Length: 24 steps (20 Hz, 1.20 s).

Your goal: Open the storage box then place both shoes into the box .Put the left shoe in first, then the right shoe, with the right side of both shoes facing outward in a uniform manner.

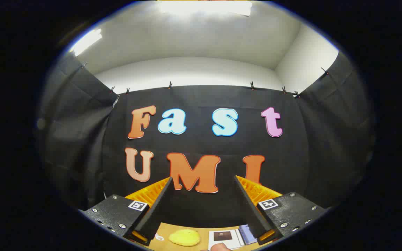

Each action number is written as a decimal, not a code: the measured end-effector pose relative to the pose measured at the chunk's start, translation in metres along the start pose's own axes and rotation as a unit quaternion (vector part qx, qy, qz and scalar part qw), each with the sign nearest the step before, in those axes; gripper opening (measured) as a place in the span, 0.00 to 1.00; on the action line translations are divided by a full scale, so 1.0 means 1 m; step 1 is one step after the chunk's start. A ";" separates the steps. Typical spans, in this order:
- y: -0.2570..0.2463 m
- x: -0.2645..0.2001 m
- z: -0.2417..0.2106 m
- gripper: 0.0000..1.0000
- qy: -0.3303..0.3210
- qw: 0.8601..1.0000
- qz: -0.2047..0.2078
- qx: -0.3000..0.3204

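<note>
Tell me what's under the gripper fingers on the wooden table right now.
Below the open gripper, which holds nothing, the wooden table carries a yellow lump and printed cards, with a fingertip at the near edge. The fingers hide the rest of the table.

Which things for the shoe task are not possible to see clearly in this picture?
- Gripper view: the claw is open, holding nothing, aimed at the booth wall; box and shoes cannot be judged.
- Yellow object on the table: too cut off to identify.
- Printed card: too small, partly behind a finger.
- Fingertip: cut off.
</note>
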State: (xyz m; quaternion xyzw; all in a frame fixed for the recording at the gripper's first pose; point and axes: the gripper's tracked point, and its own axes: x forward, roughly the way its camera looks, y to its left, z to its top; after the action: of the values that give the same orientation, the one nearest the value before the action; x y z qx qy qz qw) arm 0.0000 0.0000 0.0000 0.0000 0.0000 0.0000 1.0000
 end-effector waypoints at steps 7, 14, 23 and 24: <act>0.027 0.013 0.007 0.99 0.001 1.000 -0.014 -0.003; 0.020 0.014 0.006 0.99 0.018 0.999 -0.027 -0.005; 0.025 0.008 -0.032 0.99 0.065 0.998 -0.018 0.017; 0.029 0.007 -0.039 0.99 0.074 0.997 -0.011 0.016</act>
State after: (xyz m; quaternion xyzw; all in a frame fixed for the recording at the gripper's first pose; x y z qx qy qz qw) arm 0.0072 0.0290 -0.0390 0.0158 0.0744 -0.0107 0.9970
